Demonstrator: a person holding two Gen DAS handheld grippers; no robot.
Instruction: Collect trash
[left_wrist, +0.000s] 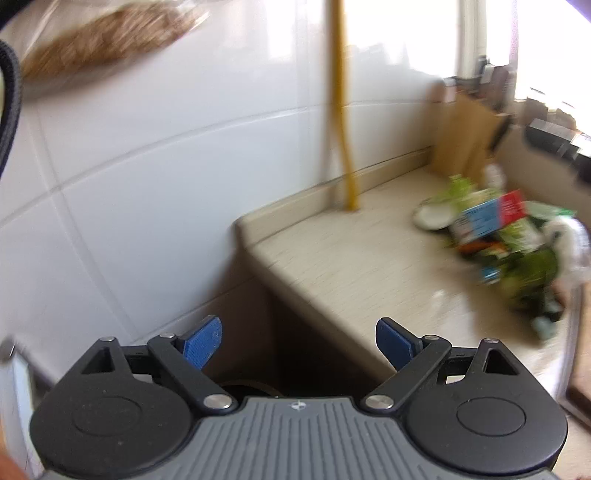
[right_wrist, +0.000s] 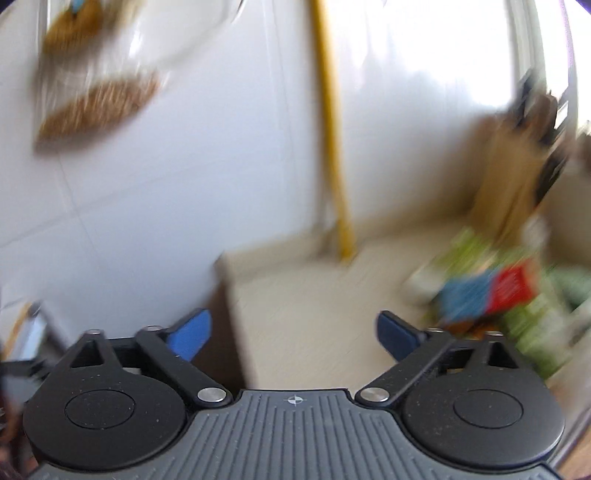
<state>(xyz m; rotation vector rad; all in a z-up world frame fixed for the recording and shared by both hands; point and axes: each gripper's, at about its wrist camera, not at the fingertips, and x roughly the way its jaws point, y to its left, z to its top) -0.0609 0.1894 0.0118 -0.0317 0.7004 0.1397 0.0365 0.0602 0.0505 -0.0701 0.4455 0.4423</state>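
Note:
A blurred pile of trash (left_wrist: 513, 243) lies on the beige counter (left_wrist: 351, 254) at the right: a blue and red carton (left_wrist: 491, 216), green wrappers, white plastic and a white dish (left_wrist: 430, 216). My left gripper (left_wrist: 299, 341) is open and empty, hovering over the counter's left end, well short of the pile. In the right wrist view the same pile (right_wrist: 495, 299) is heavily blurred at the right. My right gripper (right_wrist: 293, 334) is open and empty above the counter (right_wrist: 314, 314), left of the pile.
A white tiled wall (left_wrist: 166, 166) stands behind the counter. A yellow pole (left_wrist: 347, 140) rises from the counter's back edge. A wooden knife block (left_wrist: 469, 136) stands at the far right. A clear bag of brown grains (left_wrist: 99, 40) hangs at the top left.

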